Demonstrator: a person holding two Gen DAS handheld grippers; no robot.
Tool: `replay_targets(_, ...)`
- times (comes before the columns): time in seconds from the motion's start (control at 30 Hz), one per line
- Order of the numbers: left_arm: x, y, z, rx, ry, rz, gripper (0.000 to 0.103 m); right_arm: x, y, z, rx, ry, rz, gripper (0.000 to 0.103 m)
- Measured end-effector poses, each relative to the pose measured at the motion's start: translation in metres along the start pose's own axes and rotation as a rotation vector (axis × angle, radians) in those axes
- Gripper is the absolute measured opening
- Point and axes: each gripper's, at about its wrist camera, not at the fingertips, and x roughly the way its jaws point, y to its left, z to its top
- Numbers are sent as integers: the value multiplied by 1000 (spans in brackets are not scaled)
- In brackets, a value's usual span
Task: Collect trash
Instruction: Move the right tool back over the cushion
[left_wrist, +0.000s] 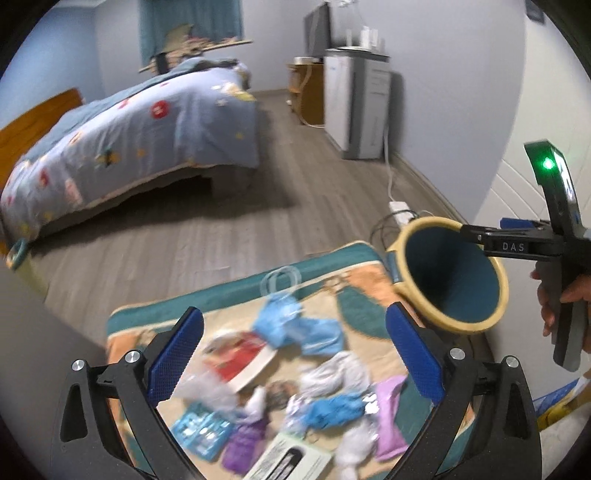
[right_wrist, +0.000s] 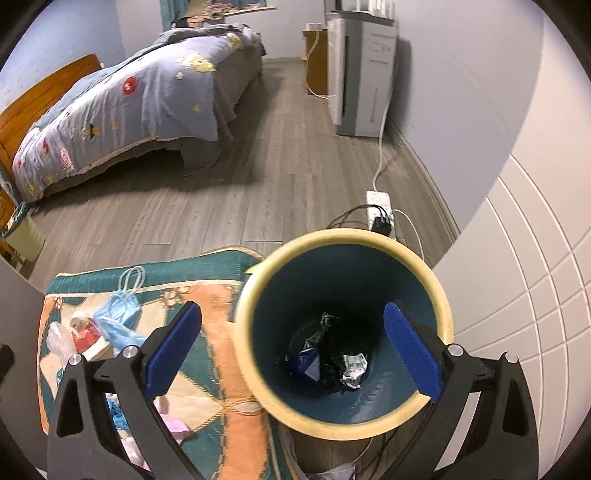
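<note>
Several pieces of trash lie on a patterned rug (left_wrist: 354, 280): a blue face mask (left_wrist: 295, 325), a red and white wrapper (left_wrist: 240, 360), a crumpled white wrapper (left_wrist: 334, 373), a blue glove (left_wrist: 332, 408) and purple packets (left_wrist: 388, 417). My left gripper (left_wrist: 295, 354) is open and empty above them. A teal bin with a cream rim (right_wrist: 255, 347) stands at the rug's right edge and holds crumpled wrappers (right_wrist: 332, 362). My right gripper (right_wrist: 291, 350) is open and empty over the bin's mouth; it also shows in the left wrist view (left_wrist: 517, 240) above the bin (left_wrist: 450, 273).
A bed with a blue patterned quilt (left_wrist: 129, 140) stands at the back left. A white cabinet (left_wrist: 358, 103) stands along the right wall. A power strip with cables (right_wrist: 378, 208) lies on the wood floor behind the bin. A tiled wall (right_wrist: 535, 314) is at the right.
</note>
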Motion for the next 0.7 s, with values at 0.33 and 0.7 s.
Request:
replay_targets(0.33, -17, 72, -29, -147, -44, 87, 98, -3, 68, -6, -111, 22, 50, 97)
replay_targets(0.7, -8, 110, -42, -102, -62, 208, 98, -13, 125, -23, -200, -101, 186, 97)
